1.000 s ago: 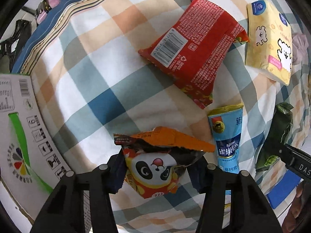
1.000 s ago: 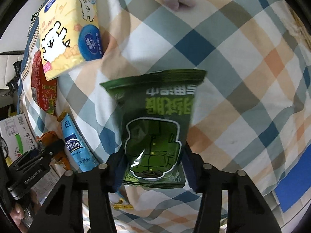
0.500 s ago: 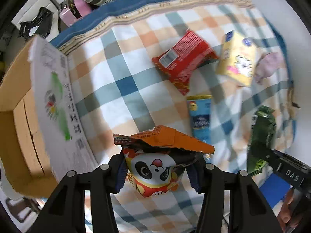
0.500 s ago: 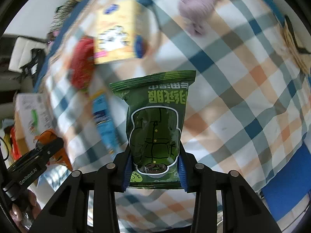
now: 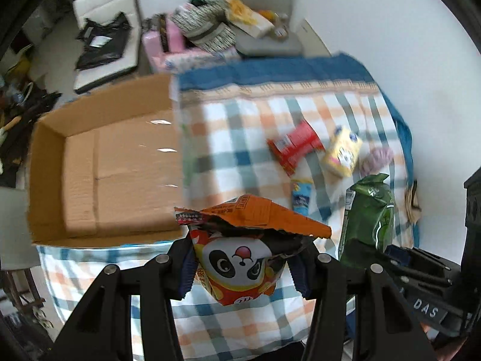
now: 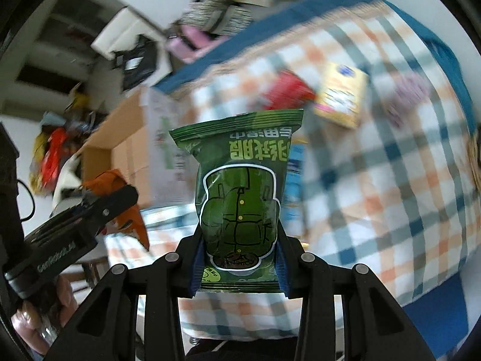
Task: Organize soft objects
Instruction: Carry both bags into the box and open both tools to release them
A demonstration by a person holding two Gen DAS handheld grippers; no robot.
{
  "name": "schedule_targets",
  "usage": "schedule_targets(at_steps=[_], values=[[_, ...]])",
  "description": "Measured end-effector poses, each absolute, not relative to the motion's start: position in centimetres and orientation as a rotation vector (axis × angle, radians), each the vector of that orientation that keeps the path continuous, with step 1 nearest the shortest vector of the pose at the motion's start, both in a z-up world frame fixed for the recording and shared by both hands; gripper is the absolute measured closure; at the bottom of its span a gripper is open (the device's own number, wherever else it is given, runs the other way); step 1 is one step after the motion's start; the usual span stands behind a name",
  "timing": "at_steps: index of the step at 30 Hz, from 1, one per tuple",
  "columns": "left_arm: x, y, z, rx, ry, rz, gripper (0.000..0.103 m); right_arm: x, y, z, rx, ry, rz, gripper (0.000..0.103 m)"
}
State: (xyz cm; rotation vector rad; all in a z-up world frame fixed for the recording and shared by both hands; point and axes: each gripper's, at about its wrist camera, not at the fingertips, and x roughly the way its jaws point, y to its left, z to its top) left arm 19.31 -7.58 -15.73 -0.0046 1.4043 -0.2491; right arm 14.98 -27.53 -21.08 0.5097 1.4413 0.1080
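Observation:
My left gripper (image 5: 243, 267) is shut on an orange panda snack bag (image 5: 240, 258), held high above the checked bedspread (image 5: 234, 138). My right gripper (image 6: 239, 258) is shut on a green snack bag (image 6: 240, 192), also held up in the air; that bag shows at the right of the left wrist view (image 5: 368, 213). An open cardboard box (image 5: 114, 174) sits at the left side of the bed, its inside bare. On the bed lie a red packet (image 5: 293, 147), a yellow tissue pack (image 5: 342, 153), a blue tube packet (image 5: 300, 192) and a purple soft toy (image 5: 377, 159).
Beyond the bed stand a grey chair (image 5: 264, 18) piled with clothes and bags, a pink case (image 5: 162, 42) and a white seat (image 5: 105, 30) with a black bag. A white wall (image 5: 390, 30) runs along the bed's far right side.
Both grippers have risen well above the bed with their bags and swung left, bringing the open box and the room into view. The items on the bed have not moved.

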Motion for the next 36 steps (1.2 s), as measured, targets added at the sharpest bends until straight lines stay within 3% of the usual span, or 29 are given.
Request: schedule_targets(at_steps=[7,16,24,36], values=[[21.2,-0.7,-12.8,-0.036,1.329,-0.175,0.054,17.9,-19.7,-16.9,0.424,1.388,0.224,0.062],[25.1,6.3,-13.9,-0.052,1.330,-0.132,0.054,22.3,-10.5,-16.3,0.364,1.403,0.253,0.062],[29.9,10.5,-17.5,-0.076,1.382,-0.124,0.055,27.8,-5.4,-20.9,0.309,1.448,0.206,0.062],[36.2,12.9,-27.5,-0.163,1.568,-0.168,0.054,34.2,-1.7,-29.6,0.177,1.540,0.118,0.062]])
